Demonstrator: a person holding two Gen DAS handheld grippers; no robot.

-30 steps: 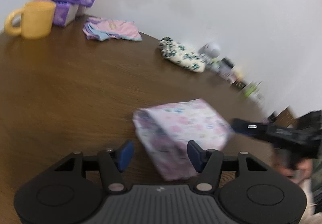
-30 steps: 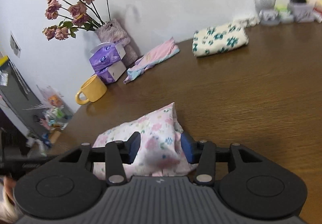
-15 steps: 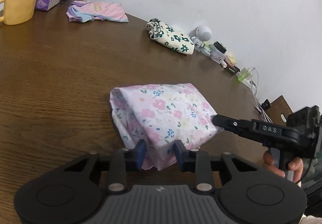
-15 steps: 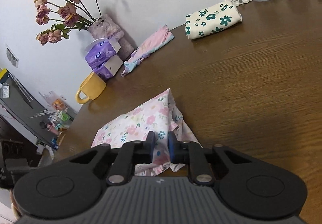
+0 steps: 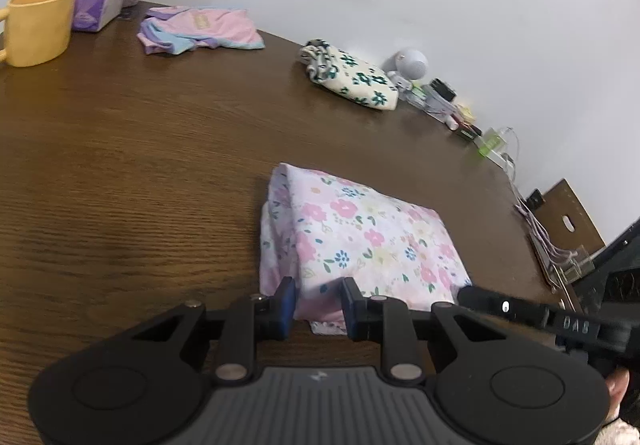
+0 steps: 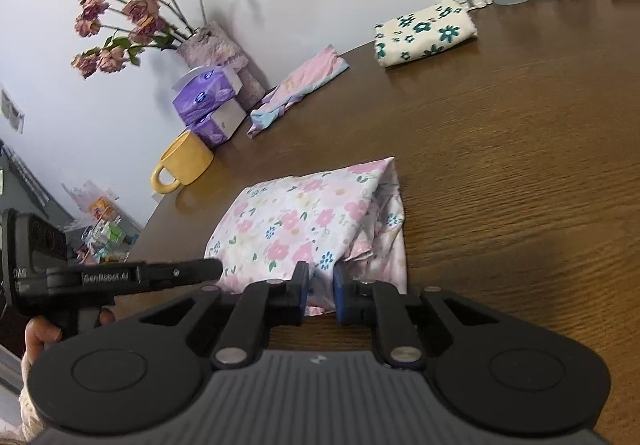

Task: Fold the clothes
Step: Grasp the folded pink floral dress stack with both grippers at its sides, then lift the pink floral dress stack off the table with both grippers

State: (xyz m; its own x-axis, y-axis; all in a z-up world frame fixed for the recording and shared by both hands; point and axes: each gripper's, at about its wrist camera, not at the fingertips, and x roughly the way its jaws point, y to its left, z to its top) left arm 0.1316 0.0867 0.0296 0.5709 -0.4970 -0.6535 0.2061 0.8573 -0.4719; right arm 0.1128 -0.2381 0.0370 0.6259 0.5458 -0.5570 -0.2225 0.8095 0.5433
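Both grippers have closed in: left gripper (image 5: 317, 301) and right gripper (image 6: 321, 287) pinch the soft, limp floral garment (image 5: 360, 237) at its near corners.

The pink floral garment (image 5: 360, 237) lies folded into a thick rectangle on the brown wooden table (image 5: 120, 165). Its layered edges show at one side, and the near edge is a little loose.

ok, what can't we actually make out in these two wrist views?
- Near edge of the floral garment: hidden behind the left gripper and right gripper bodies, both views.
- Layers under its top fold: covered by the fabric.
- Desk clutter by the wall: too small in the left view.
- Person's hand: mostly cut off by the edge.
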